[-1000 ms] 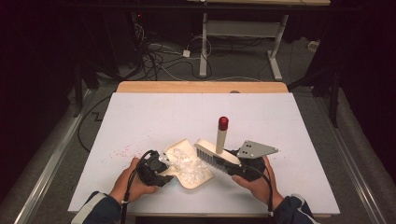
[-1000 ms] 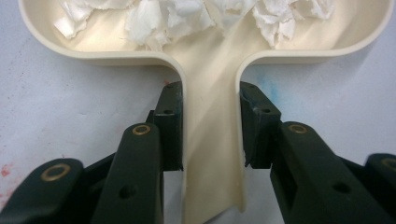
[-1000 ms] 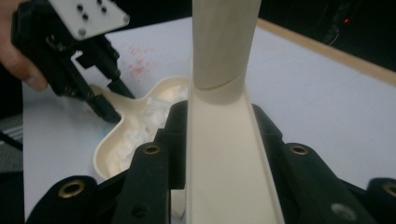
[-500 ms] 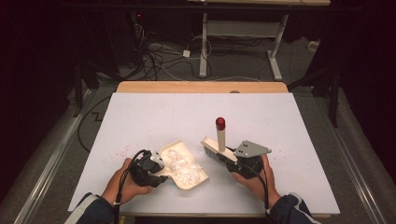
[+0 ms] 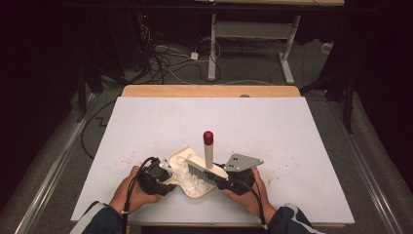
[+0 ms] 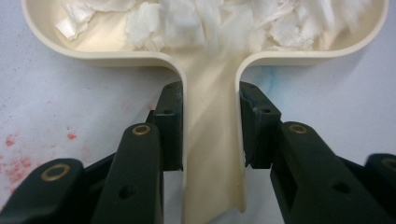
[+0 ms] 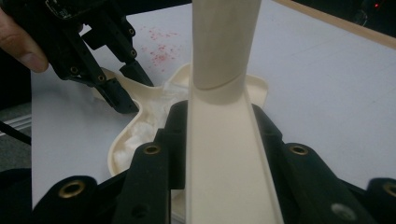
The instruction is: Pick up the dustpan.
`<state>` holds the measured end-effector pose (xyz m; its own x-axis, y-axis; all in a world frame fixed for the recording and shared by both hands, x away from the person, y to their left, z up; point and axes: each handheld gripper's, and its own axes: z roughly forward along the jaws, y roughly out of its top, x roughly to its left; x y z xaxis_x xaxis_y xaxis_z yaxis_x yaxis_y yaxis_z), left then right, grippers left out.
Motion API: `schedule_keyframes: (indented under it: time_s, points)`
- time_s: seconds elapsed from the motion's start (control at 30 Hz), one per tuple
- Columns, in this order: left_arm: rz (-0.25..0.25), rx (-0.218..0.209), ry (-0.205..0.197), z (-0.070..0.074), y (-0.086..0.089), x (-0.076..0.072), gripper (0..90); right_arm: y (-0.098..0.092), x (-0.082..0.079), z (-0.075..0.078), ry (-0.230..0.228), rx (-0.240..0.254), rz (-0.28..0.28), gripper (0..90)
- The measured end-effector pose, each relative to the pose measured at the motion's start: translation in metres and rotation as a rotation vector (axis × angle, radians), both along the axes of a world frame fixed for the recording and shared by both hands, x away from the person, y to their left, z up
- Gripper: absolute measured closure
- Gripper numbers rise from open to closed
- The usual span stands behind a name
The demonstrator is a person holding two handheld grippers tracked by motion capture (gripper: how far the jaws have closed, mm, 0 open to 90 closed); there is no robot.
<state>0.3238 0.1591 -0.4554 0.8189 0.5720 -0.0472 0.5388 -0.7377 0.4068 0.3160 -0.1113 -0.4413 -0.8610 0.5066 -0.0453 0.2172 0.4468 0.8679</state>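
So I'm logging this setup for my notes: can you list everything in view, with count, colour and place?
dustpan: one, cream, near edge of the table, handle between the left jaws
paper scraps: a pile, white, inside the dustpan
brush: one, cream with a red-tipped handle, over the dustpan's right side
table: one, white top with a wooden far edge
red specks: scattered, on the table left of the dustpan
cables: several, dark and white, on the floor behind the table
desk frame: one, white, behind the table
left hand-held gripper: one, black, shut on the dustpan handle
right hand-held gripper: one, black, shut on the brush
hands: two, at the near edge
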Motion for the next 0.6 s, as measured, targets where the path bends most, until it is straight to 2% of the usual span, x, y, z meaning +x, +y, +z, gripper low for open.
schedule_keyframes:
  time_s: [0.17,0.43,0.6]
  points:
    - [0.003,-0.002,-0.001,0.000,0.001,0.001,63.6,0.000,0.000,0.008,-0.048,-0.004,-0.019,67.3]
    - [0.018,-0.005,-0.010,0.001,0.002,0.002,63.5,-0.014,0.002,0.021,-0.073,0.053,-0.049,67.2]
    - [0.034,-0.001,-0.019,0.001,0.004,0.003,63.6,-0.019,0.002,0.026,-0.080,0.053,-0.047,67.3]
